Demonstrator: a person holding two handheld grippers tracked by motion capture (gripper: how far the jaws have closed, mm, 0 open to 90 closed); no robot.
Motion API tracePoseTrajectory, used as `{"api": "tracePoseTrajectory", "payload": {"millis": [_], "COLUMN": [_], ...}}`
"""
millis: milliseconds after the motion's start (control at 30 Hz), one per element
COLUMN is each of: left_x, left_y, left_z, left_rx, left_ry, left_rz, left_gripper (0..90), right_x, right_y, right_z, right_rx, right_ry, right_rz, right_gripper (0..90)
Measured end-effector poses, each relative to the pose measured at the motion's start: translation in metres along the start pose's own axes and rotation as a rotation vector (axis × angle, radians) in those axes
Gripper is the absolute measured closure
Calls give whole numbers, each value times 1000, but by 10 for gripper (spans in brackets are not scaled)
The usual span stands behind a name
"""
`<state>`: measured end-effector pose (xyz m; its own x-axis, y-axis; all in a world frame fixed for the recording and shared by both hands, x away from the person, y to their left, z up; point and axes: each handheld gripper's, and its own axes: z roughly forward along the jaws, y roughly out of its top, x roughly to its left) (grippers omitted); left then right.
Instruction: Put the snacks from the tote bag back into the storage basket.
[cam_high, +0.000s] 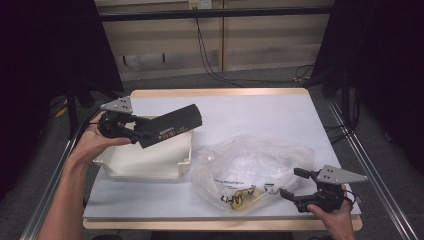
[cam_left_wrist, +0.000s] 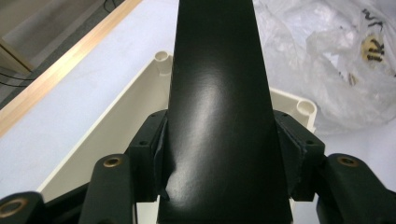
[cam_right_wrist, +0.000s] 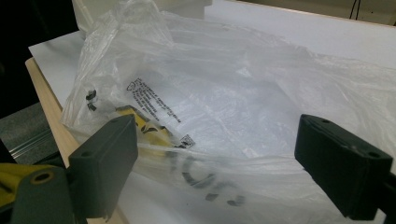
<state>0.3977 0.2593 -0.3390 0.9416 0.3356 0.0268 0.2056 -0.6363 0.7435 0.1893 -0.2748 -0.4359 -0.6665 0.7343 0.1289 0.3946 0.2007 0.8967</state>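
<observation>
Table space comes first: the white surface takes the centre of the high view, its wooden rim showing at the top and bottom edges, with bare room across the upper right and a strip along the bottom left. Next in size, the clear plastic bag lies crumpled at lower centre, something yellow and black inside it near the bottom edge; its left side lies just beside the cream tray, which sits at centre left, open side up. Above that tray, tilted up toward the right, is the black box, long and flat, clamped at its lower left end by the left gripper; the left gripper view shows both jaws pressed against the box's sides with the tray's rim beneath.

At lower right, the right gripper rests close to the table's bottom edge, jaws spread wide and pointing at the bag's right fringe, apparently not yet gripping the film.

Judging by this, the box is being carried over the tray. Lowering it calls for levelling it and keeping its far end inside the tray's right wall, clear of the bag. The right gripper has little room behind it, so any move should go forward or up.
</observation>
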Motion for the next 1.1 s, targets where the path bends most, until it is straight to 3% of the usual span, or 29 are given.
{"api": "tracePoseTrajectory", "payload": {"millis": [200,433,567,700,800,1100], "left_x": [9,21,29,33,35,33], "left_y": [-6,-18,-29,-38,-45,-53], "left_z": [1,3,7,12,16,25], "left_rx": [25,37,37,76,64,104], "left_ry": [19,38,52,56,50,21], "left_rz": [-12,-53,-99,-90,-106,-79], "left_gripper": [432,432,432,432,432,432], "right_x": [0,0,0,0,0,1], "right_y": [-1,-1,0,-1,-1,0], "right_z": [0,1,1,1,2,3], "right_rx": [4,8,6,6,3,6], "right_ry": [3,4,5,5,10,13], "right_rz": [-1,2,-1,0,-5,-4], "right_gripper": [126,126,126,125,126,125]}}
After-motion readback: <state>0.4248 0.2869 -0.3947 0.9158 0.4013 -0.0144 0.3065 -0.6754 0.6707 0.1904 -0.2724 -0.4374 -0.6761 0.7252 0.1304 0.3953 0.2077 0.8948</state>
